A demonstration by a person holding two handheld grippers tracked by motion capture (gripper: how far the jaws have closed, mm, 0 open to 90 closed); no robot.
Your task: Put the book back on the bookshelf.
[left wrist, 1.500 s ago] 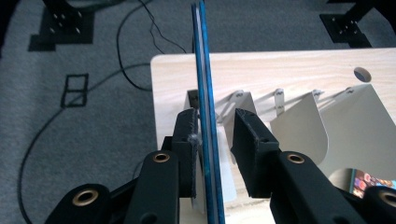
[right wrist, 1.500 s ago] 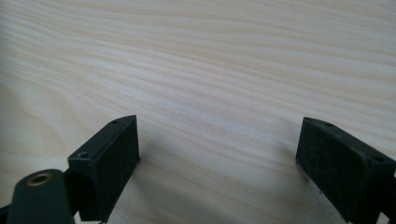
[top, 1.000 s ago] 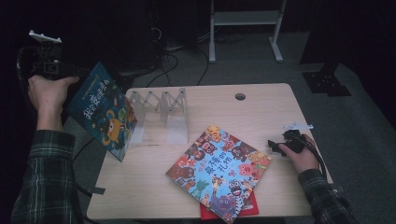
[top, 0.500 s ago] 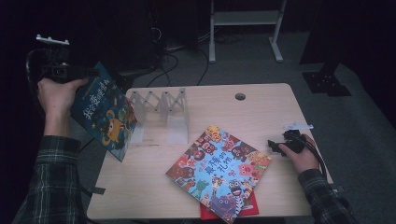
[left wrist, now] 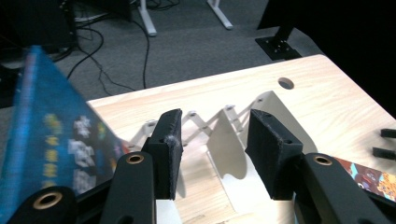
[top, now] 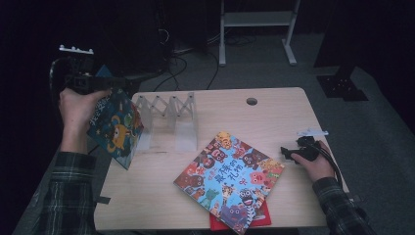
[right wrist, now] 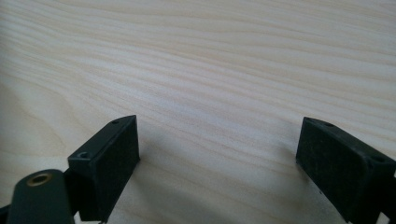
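Note:
A blue picture book (top: 116, 128) stands tilted at the table's left edge, leaning by the left end of a clear accordion rack (top: 169, 110). My left gripper (top: 117, 83) hovers over the book's top corner. In the left gripper view its jaws (left wrist: 212, 126) have just been opening and nothing is between them. The blue book (left wrist: 51, 135) lies outside the left jaw, and the rack (left wrist: 233, 140) shows beyond. A colourful picture book (top: 230, 174) lies flat at centre on a red book (top: 259, 220). My right gripper (top: 286, 152) rests open on the table (right wrist: 210, 56), with bare wood between its jaws (right wrist: 217, 140).
The wooden table (top: 274, 117) has a cable hole (top: 251, 101) at the back. Beyond its far edge, cables (top: 181, 58) trail on the grey floor beside a white frame (top: 257, 19). A black foot plate (top: 342, 85) sits on the floor at right.
My left hand has moved right and a little down, toward the table. The blue book has shifted slightly right and down, closer to the rack. The right hand has kept still.

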